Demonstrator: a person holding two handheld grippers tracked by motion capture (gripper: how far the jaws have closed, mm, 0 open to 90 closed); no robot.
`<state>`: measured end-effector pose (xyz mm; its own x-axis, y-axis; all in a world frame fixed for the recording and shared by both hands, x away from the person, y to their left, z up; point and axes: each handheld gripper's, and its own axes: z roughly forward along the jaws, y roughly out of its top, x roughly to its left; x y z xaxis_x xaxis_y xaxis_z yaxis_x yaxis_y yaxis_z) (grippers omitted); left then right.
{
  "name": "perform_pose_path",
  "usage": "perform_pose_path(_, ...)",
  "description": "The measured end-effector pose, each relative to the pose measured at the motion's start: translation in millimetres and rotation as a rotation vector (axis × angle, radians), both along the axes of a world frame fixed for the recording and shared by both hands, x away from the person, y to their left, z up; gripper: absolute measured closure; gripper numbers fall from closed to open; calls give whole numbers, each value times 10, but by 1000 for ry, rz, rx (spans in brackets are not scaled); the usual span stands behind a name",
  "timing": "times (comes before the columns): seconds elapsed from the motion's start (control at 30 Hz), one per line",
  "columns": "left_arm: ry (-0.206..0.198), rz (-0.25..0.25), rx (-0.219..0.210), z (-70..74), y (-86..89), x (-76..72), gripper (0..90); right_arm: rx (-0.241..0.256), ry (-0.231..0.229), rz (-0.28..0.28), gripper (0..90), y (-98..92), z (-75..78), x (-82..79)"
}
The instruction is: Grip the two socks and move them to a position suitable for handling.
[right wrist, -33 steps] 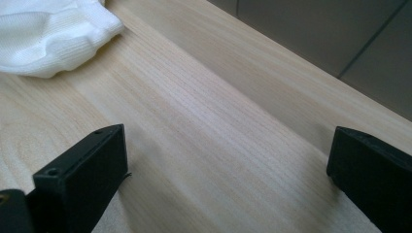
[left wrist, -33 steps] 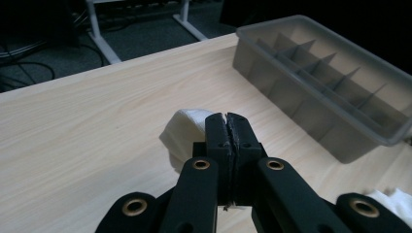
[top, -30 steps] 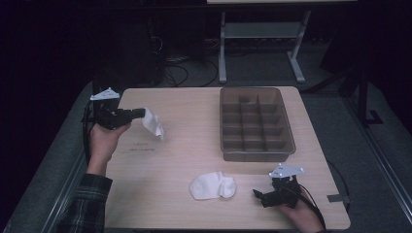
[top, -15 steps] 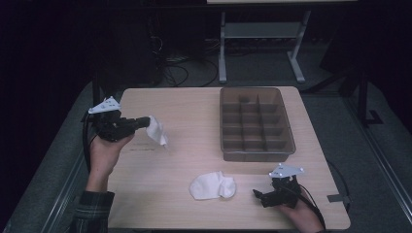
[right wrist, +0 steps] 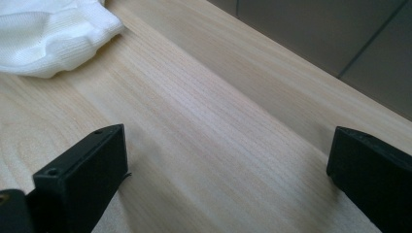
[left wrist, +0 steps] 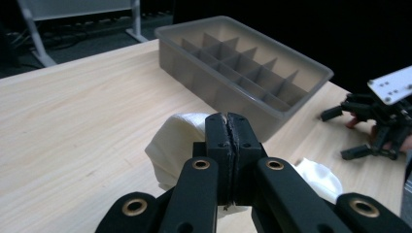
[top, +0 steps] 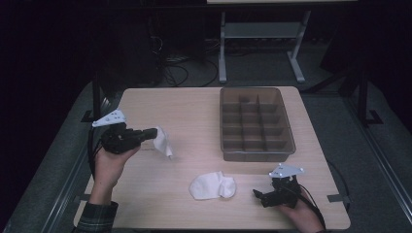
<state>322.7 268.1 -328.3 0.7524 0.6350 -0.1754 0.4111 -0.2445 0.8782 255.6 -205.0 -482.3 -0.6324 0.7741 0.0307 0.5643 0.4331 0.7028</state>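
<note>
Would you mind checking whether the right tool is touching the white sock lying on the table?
Apart. In the high view, bare table shows between the right tool and the sock.

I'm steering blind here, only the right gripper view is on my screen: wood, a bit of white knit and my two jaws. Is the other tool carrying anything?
Observer: Yes. The left tool is shut on a white sock, which hangs from it above the table.
Operator: And the white knit near me?
Observer: That is a second sock, lying flat on the table just left of the right tool, whose jaws stand wide open.
Operator: Is there somewhere to drop them?
Observer: A grey divided tray sits at the table's far right, and the compartments that show hold nothing.
</note>
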Motion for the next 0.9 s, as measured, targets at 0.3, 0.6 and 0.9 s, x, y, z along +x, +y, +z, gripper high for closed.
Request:
perform_pose_path(0.3,6,-41,-15,-31,-64,-98,894,1,2,1,8,0,0,0)
perform_pose_path(0.6,-9,-125,-51,40,-235,-177,894,3,5,-3,8,3,1,5)
perform_pose_path(0.9,-3,-203,-87,56,-430,-229,894,2,2,-5,8,4,1,5)
